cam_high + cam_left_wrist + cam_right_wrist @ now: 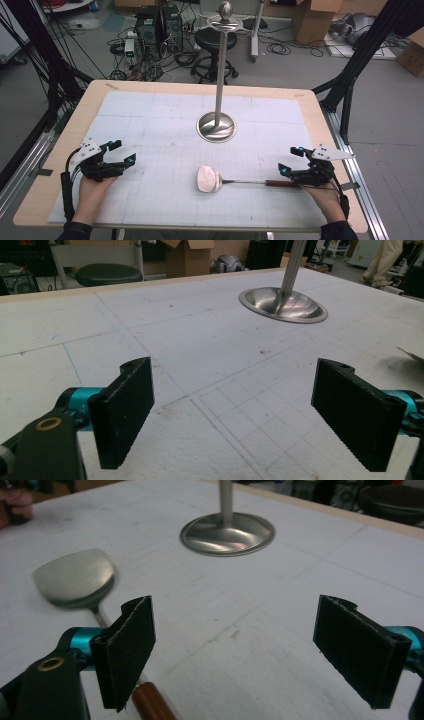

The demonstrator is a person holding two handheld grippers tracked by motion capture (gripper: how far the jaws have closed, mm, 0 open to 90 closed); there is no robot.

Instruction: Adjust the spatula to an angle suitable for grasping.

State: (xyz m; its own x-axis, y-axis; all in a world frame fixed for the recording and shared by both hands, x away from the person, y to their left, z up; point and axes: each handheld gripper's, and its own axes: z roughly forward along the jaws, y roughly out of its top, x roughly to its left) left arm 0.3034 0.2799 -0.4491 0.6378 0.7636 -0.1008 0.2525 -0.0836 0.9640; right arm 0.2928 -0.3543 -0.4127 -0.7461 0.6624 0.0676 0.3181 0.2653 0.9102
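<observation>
The spatula [235, 181] lay flat on the white mat [165, 125], near the front edge of the table [65, 150] and a little right of the middle. It had a pale metal blade [208, 178], rounded at the corners, then a thin metal shaft and a dark red-brown wooden handle [281, 183]. The blade pointed to the left and the handle to the right. In the right gripper view the blade [75, 577] looked dull grey and a little blurred, so I could not tell if it had marks.

The right gripper [288, 161] was at the handle end, just beside it. Its jaws stood wide apart, with nothing between them; the handle [150, 702] passed under the left jaw in its own view.

The left gripper [123, 152] rested at the left side of the mat, well apart from the spatula. Its jaws were also wide apart, over bare mat.

Behind the spatula stood a steel stand [218, 90]: a round dished base [216, 127] with an upright pole, and a knob on top. The base held nothing.
</observation>
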